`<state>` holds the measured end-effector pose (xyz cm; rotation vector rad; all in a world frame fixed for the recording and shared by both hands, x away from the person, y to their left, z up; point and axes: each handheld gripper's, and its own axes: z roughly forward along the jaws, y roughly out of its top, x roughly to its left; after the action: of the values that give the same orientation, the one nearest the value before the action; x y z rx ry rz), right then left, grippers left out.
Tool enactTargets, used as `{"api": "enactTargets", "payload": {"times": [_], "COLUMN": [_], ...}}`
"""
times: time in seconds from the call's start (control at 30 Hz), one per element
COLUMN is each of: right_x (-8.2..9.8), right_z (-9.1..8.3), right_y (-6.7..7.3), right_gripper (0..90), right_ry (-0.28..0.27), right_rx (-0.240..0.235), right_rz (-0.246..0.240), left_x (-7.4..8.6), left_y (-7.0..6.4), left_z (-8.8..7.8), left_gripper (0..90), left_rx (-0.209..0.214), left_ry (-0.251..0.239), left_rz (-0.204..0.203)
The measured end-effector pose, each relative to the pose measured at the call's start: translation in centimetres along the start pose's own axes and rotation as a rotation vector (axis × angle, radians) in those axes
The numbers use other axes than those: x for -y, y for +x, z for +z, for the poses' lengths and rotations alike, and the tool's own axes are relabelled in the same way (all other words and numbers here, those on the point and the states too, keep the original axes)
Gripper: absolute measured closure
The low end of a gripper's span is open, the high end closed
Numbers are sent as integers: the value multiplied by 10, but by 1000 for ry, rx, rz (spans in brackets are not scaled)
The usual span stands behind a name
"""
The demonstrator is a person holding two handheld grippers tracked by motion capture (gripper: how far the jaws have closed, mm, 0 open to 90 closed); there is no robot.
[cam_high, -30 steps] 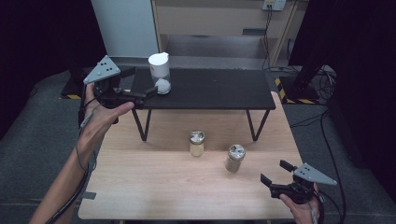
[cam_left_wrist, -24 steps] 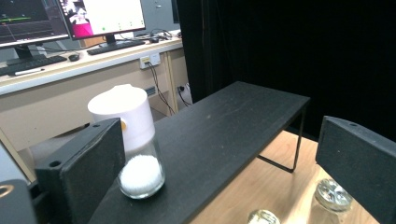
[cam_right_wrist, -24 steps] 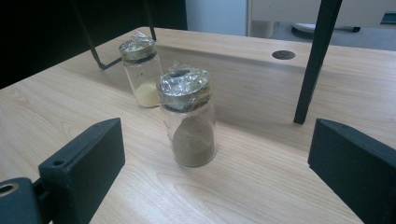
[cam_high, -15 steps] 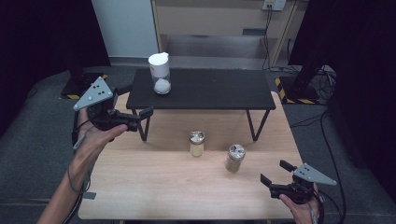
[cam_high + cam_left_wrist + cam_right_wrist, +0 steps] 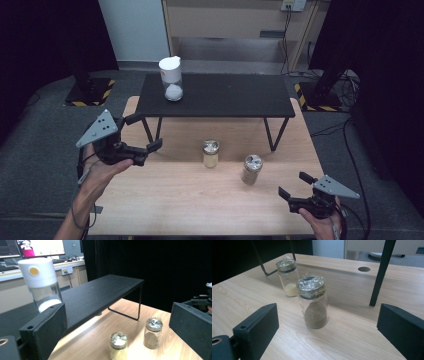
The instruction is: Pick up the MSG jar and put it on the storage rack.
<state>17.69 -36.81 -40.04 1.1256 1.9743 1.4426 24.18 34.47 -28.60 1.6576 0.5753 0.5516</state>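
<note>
High view first: the left gripper (image 5: 145, 134) floats over the left edge of the light wooden table (image 5: 170, 200), jaws wide apart, with nothing in them. The right gripper (image 5: 291, 184) sits low at the near right corner, also open wide and empty. A small glass jar of yellow powder with a foil top (image 5: 210, 153) and a small glass jar of brown powder with a foil top (image 5: 251, 169) stand near each other in the middle. A tall clear jar with a white lid (image 5: 171, 78) stands on the black metal shelf (image 5: 225, 95) behind them.

Left gripper view shows the white lid's yellow dot (image 5: 33, 271) and a computer screen (image 5: 40, 247), cut off at the top. The yellow jar's bottom is cut off.

Right gripper view shows the brown jar close up, right between the wide jaws but not touching them. The crinkly foil hides its lid.
</note>
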Motion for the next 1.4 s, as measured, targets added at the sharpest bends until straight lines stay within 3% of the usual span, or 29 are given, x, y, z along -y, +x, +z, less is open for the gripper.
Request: {"api": "enactTargets", "payload": {"times": [0.2, 0.6, 0.97, 1.4], "right_x": [0, -1, -2, -2], "right_z": [0, 1, 1, 1], "right_y": [1, 1, 2, 2], "right_gripper": [45, 46, 48, 50], "right_ry": [3, 9, 12, 14], "right_rx": [-1, 1, 1, -2], "right_rz": [-4, -9, -15, -20], "left_x": [19, 64, 98, 132], "left_y": [-4, -8, -13, -16], "left_z": [-3, -14, -7, -8], "left_gripper": [10, 10, 12, 17], "left_rx": [14, 40, 53, 69], "left_ry": [9, -23, 30, 46], "left_rz": [-10, -59, -100, -122]}}
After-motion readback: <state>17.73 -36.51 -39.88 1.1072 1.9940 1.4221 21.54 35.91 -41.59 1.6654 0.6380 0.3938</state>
